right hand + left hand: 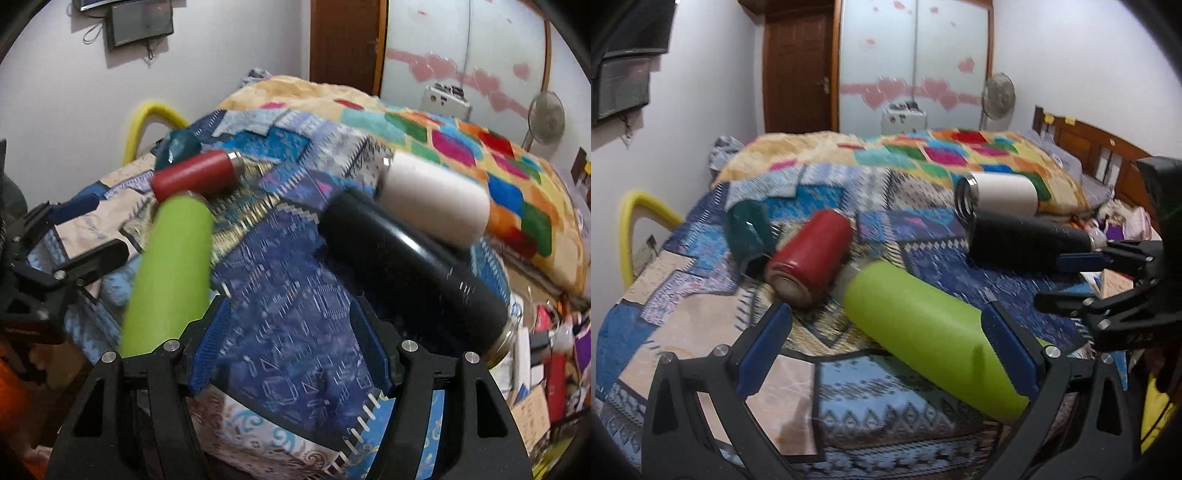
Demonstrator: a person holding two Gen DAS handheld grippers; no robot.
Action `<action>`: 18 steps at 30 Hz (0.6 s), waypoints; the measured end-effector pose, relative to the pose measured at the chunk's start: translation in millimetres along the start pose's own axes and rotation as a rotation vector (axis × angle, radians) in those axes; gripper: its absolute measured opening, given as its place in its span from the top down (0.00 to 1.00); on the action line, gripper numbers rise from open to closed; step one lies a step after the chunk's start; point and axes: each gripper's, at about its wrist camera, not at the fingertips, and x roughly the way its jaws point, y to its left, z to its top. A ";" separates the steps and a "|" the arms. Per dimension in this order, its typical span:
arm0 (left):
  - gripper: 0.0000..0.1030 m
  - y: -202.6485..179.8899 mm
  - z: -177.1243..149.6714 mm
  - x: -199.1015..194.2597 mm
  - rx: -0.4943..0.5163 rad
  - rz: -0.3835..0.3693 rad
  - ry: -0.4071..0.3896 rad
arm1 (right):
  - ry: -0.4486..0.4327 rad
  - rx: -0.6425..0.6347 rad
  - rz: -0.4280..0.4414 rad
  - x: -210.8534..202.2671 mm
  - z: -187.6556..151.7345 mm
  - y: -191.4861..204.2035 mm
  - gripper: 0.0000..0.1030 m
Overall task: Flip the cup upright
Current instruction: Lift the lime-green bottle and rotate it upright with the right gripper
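Observation:
Several cups lie on their sides on a patterned bedspread (709, 317): lime green (931, 339), red (809, 258), dark teal (748, 230), black (1023, 236) and white (1001, 192). My left gripper (886, 343) is open over the bed; its right pad is beside the green cup's near end. My right gripper (291, 347) is open and empty over the blue cloth, between the green cup (170, 269) and the black cup (413, 273). It shows at the right edge of the left wrist view (1071, 280). The red (195, 177), teal (181, 147) and white (436, 199) cups lie farther back.
A colourful folded blanket (923, 155) lies across the back of the bed. A yellow chair back (631, 229) stands at the left edge. A wooden headboard (1089, 144) and clutter (546, 354) are to the right. A door, a wardrobe and a fan (999, 94) stand behind.

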 end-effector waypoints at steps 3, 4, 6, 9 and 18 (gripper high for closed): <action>0.00 -13.4 -0.4 12.1 0.023 -0.002 0.053 | -0.015 -0.001 0.012 1.8 -8.0 1.2 0.38; 0.00 -15.1 0.3 13.6 0.015 -0.011 0.051 | -0.021 -0.002 0.017 1.1 -10.6 0.9 0.38; 0.00 -18.3 2.2 18.8 0.005 -0.035 0.076 | -0.034 -0.008 0.030 1.3 -14.5 3.9 0.38; 0.00 -21.7 4.7 28.5 -0.011 -0.084 0.132 | -0.057 -0.013 0.034 0.4 -17.8 6.9 0.38; 0.00 -36.1 8.5 55.3 0.052 -0.086 0.210 | -0.084 0.025 0.106 4.0 -24.6 11.2 0.39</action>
